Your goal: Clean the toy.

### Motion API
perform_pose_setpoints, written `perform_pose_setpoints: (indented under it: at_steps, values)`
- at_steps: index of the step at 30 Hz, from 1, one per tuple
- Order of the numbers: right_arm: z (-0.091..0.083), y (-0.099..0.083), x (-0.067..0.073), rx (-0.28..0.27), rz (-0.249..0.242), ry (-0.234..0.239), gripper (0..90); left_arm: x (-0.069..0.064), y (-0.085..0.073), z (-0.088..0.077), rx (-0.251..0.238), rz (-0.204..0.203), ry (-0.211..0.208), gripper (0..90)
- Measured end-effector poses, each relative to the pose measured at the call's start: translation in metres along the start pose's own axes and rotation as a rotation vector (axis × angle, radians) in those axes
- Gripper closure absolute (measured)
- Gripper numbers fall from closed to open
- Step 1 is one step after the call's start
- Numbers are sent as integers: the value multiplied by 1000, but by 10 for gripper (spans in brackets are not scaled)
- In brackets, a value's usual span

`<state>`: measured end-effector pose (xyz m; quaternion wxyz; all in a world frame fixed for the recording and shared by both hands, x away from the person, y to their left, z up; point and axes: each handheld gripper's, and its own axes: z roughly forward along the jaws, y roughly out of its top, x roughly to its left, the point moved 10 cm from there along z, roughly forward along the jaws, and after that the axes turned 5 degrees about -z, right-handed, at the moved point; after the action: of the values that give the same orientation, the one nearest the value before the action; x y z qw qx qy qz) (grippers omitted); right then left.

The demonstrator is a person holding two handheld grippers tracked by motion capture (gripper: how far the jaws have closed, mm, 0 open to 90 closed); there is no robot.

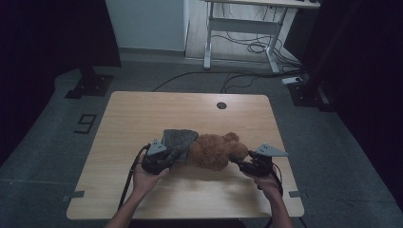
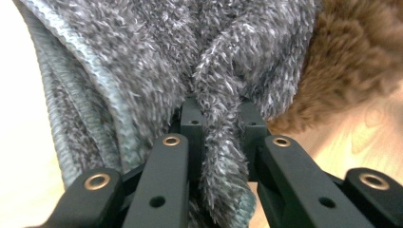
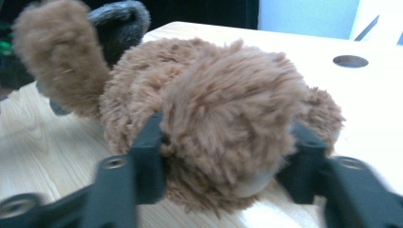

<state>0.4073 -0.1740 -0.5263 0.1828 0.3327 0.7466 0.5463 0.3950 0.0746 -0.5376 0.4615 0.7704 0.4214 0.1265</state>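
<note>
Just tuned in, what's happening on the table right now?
A person works two handheld grippers on a brown teddy bear lying on the wooden table. The left gripper is shut on a fold of the grey towel that lies against the bear. The right gripper has its jaws either side of a furry part of the bear; whether they press it is unclear.

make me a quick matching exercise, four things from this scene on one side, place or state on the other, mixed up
Column one:
1. fuzzy grey cloth
2. brown plush teddy bear
3. round hole in the light wooden table
4. right gripper

Column two:
a. near the table's far edge
b. pinched between the left gripper's jaws
c. jaws on either side of a plush limb
d. lying at mid-table, partly under cloth

Pairs: 1-b, 2-d, 3-a, 4-c
</note>
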Motion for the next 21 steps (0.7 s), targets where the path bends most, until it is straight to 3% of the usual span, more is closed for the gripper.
perform_pose_setpoints:
  at_steps: [3,7,12,18,21]
  values:
    - [2,-15,0,33,23,21,560,-6,-7,-1,5,12,-10,777]
    - [0,-42,4,78,52,61,576,-16,-18,-4,14,32,-26,777]
    - [4,-62,10,155,36,61,582,-18,-22,-3,19,70,5,777]
    - [30,-65,4,200,38,7,588,5,-7,15,21,82,74,778]
    - [45,-60,-5,205,48,-34,588,19,3,26,28,51,90,778]
